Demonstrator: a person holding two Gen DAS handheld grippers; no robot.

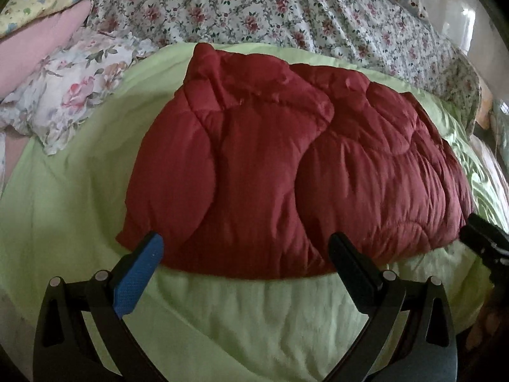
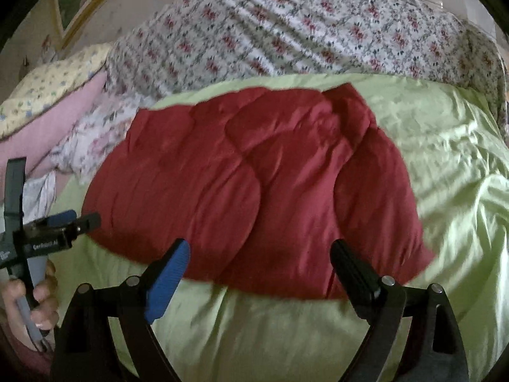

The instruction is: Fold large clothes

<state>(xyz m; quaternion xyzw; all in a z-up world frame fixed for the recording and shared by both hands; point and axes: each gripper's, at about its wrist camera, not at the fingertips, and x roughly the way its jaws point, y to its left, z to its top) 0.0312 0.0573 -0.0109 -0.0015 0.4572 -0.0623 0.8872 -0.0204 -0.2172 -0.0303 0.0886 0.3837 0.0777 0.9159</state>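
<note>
A dark red quilted jacket (image 1: 286,165) lies folded into a rough rectangle on a light green bedspread (image 1: 254,318); it also shows in the right wrist view (image 2: 254,191). My left gripper (image 1: 246,248) is open and empty, its fingertips just over the jacket's near edge. My right gripper (image 2: 259,254) is open and empty, at the jacket's near edge. The right gripper shows at the right edge of the left wrist view (image 1: 483,238). The left gripper shows at the left of the right wrist view (image 2: 63,222), held by a hand.
A floral quilt (image 1: 286,9) is heaped along the far side of the bed. Floral and pink pillows (image 1: 63,95) lie at the far left. The green bedspread (image 2: 445,159) extends to the right of the jacket.
</note>
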